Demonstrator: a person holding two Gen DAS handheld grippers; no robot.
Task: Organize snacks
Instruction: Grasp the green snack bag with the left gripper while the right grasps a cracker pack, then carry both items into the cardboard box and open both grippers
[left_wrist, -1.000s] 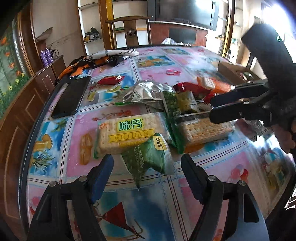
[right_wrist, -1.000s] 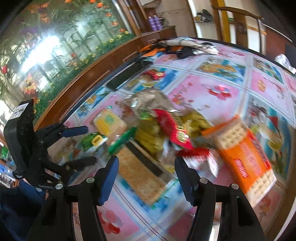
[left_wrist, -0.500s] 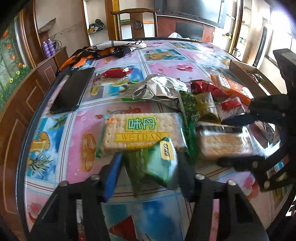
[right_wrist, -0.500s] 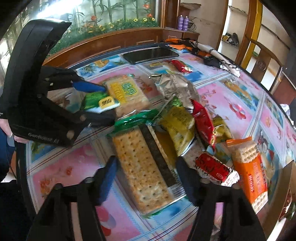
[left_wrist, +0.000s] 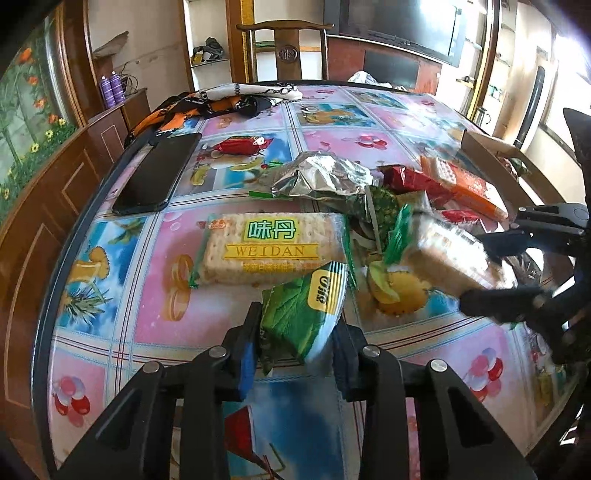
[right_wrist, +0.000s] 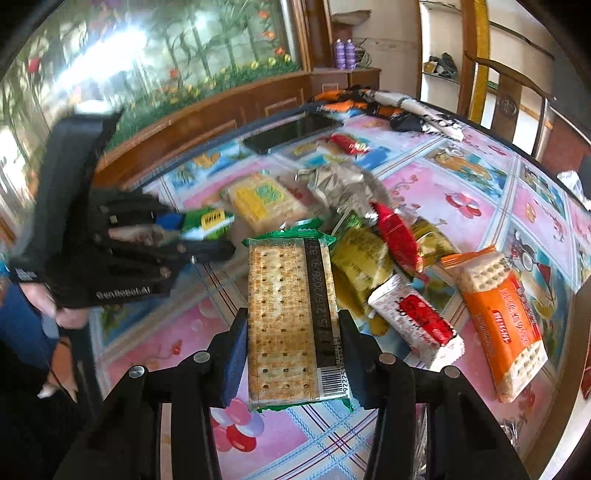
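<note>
Left gripper (left_wrist: 295, 354) jaws clamp a small green foil snack packet (left_wrist: 304, 315); right gripper (right_wrist: 291, 363) jaws, just closing, squeeze a long clear-wrapped cracker pack (right_wrist: 290, 317); the cardboard box (left_wrist: 491, 147) at the worktop edge shows contents too unclear to tell

Green snack packet (left_wrist: 306, 314) tilted upward; cracker pack (right_wrist: 290, 325) lengthwise, barcode side up.

My left gripper (left_wrist: 295, 354) has just closed on the green packet (left_wrist: 304, 314); my right gripper (right_wrist: 291, 363) has been closing around the cracker pack (right_wrist: 288, 317), pads now touching.
</note>
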